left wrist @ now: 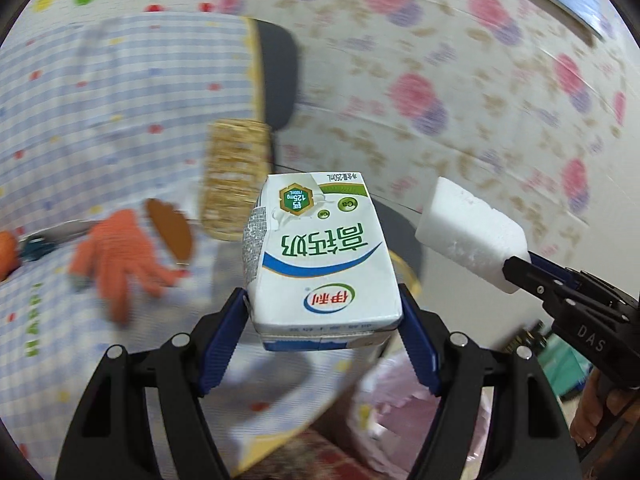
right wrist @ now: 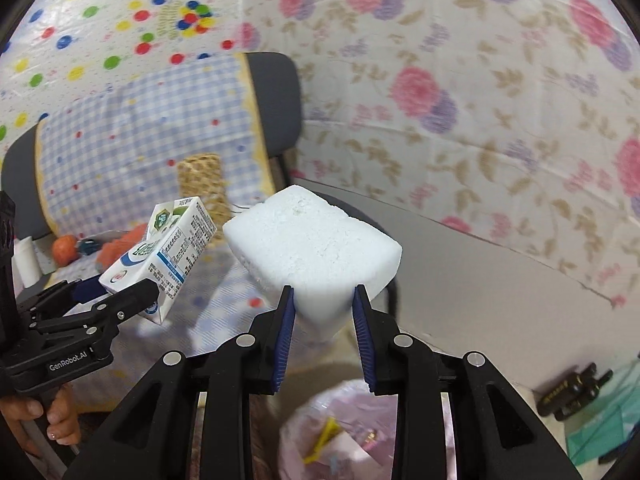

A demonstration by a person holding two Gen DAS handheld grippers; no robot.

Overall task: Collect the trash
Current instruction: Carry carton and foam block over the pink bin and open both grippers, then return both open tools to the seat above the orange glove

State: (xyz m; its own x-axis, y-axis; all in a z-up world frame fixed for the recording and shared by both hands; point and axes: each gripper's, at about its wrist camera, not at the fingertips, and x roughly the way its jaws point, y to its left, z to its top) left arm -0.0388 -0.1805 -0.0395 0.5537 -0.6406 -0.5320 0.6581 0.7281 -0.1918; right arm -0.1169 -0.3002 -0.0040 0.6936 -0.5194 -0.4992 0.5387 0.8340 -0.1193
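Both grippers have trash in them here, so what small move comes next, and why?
Probably carry both a little further until they are over the pink-lined bin, then release. The right gripper grips a foam block with the bin just below it; the left gripper holds a milk carton beside it.

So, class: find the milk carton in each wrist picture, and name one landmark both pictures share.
Left wrist view: the milk carton fills the lower centre, clamped in the left gripper.
Right wrist view: the milk carton sits at middle left, tilted, in the left gripper.
Shared landmark: the white foam block, right of the carton in both.
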